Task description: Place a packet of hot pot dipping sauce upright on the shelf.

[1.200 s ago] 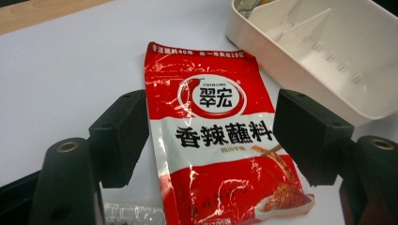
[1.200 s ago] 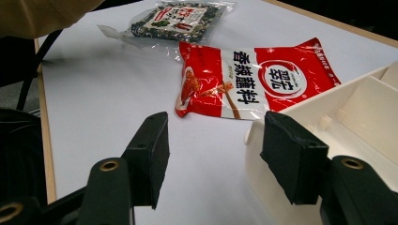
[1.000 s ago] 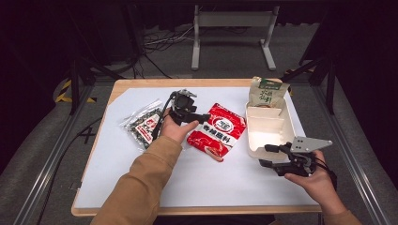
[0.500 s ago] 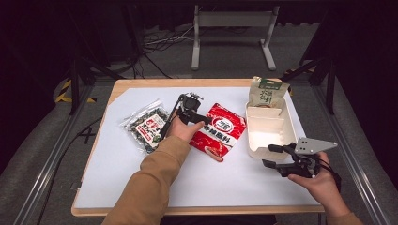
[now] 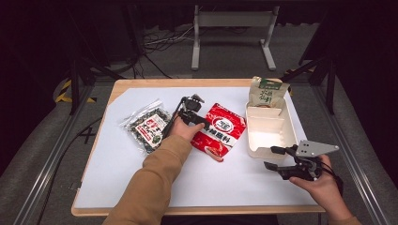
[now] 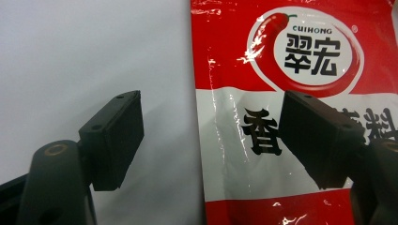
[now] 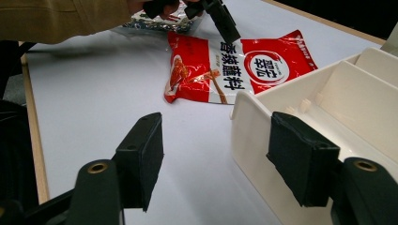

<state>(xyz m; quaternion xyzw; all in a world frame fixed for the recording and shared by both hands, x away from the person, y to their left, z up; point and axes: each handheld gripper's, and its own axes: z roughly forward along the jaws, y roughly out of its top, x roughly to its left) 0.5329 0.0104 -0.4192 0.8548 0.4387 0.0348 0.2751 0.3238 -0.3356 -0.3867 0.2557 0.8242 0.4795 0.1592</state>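
Spread wide, the jaws of the left gripper point(image 6: 211, 140) straddle the left edge of the red seasoning packet point(image 6: 291, 108), one pad over the white table cover point(image 6: 94, 56) and the other over the packet's printed face, with neither pad pressing on it; they have just been opening. That packet lies flat near the table's middle in the high view, between a clear bag of dark snacks point(image 5: 148, 127) and a white divided tray point(image 5: 267, 133). Jaws of the right gripper point(image 7: 216, 159) also stand apart and have just been opening, set on either side of the tray's near corner wall without gripping it.
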